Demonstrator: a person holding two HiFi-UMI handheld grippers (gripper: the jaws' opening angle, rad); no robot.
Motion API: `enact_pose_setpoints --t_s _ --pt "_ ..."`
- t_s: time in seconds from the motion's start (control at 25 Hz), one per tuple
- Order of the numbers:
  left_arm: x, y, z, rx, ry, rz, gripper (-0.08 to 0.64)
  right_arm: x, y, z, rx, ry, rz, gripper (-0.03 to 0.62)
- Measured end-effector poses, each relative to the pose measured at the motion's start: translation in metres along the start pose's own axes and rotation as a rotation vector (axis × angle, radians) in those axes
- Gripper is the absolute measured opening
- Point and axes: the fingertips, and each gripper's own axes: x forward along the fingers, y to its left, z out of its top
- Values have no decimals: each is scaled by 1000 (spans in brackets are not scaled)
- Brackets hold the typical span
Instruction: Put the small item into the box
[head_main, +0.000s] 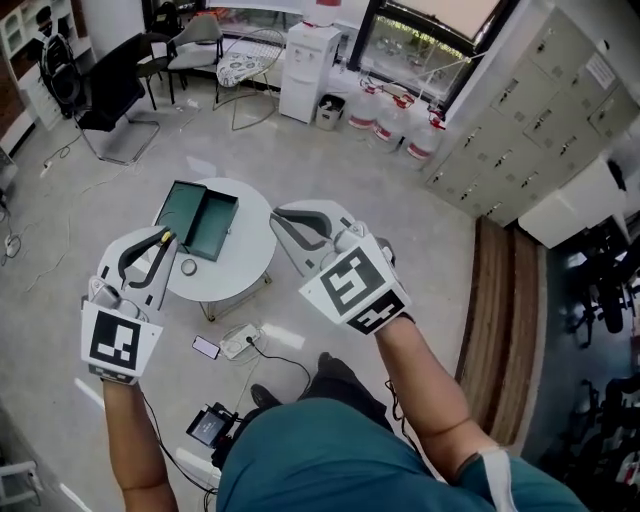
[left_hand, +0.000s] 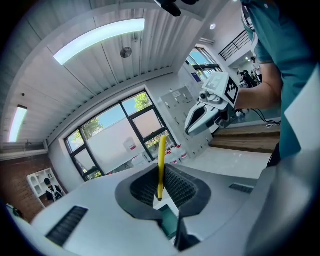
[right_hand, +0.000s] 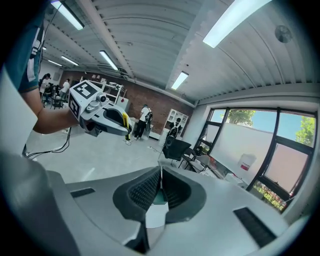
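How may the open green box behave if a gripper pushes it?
The green box looks shallow and thin-walled, so it is probably light and may slide on the smooth white table. It lies opened out flat, so tipping seems unlikely.

On the tabletop (head_main: 245, 250) the box (head_main: 200, 215) lies behind a small ring (head_main: 188, 267), the left tool's (head_main: 165, 238) stick (left_hand: 161, 160) at the box's left.

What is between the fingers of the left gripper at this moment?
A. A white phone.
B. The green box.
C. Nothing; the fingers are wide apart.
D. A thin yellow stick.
D: in the left gripper view, the left gripper has its fingers closed on a thin yellow stick, which stands up between them.
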Motion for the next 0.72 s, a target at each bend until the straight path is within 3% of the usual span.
enact_pose_setpoints --t_s 0.36,0.72 --pt "33 69 -56 -43 132 137 45 118 -33 14 -52 -71 180 40" --pt "106 111 -72 -95 227 271 46 203 -105 5 -98 -135 342 40"
